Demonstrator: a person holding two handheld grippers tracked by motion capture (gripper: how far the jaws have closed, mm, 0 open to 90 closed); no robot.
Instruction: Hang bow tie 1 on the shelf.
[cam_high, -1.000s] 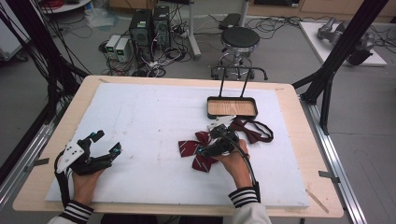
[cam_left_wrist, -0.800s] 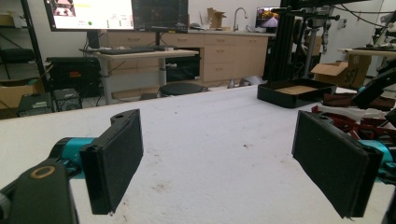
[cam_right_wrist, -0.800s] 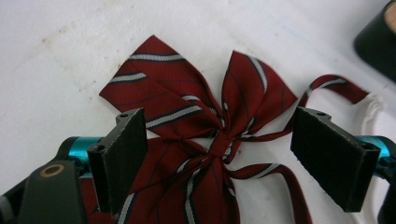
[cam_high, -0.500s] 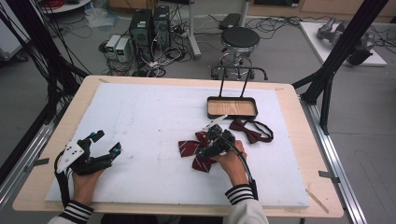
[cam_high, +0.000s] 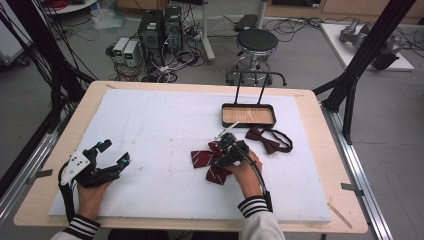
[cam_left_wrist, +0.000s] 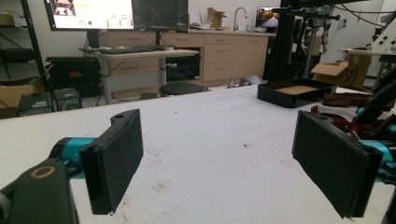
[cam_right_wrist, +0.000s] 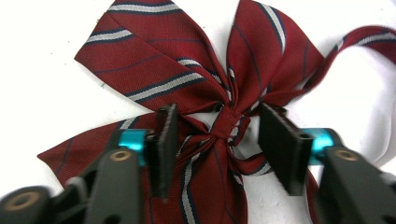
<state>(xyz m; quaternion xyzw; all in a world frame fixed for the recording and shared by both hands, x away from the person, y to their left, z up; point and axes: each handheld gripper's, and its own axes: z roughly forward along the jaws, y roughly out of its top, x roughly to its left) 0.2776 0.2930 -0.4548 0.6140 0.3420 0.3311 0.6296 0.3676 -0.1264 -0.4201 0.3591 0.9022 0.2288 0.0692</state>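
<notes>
Striped dark-red fabric bow tie (cam_right_wrist: 205, 93) lies at centre of the high view on the white foam mat (cam_high: 150, 130). At lower left, left gripper (cam_high: 107, 160) rests idle, jaws apart, well away. Right gripper (cam_right_wrist: 219, 140), jaws apart, straddles the centre knot (cam_right_wrist: 229, 122); the bow's long axis runs across the gap. Further right lie a plain maroon bow tie (cam_high: 269, 139) and a black wood-floored tray (cam_high: 248, 115)

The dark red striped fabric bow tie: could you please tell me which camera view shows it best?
The right gripper view: the dark red striped fabric bow tie spreads wide there, its knot between the right tool's open jaws. The high view shows it small, partly under that tool. The left gripper view catches red strips at its right edge.
</notes>
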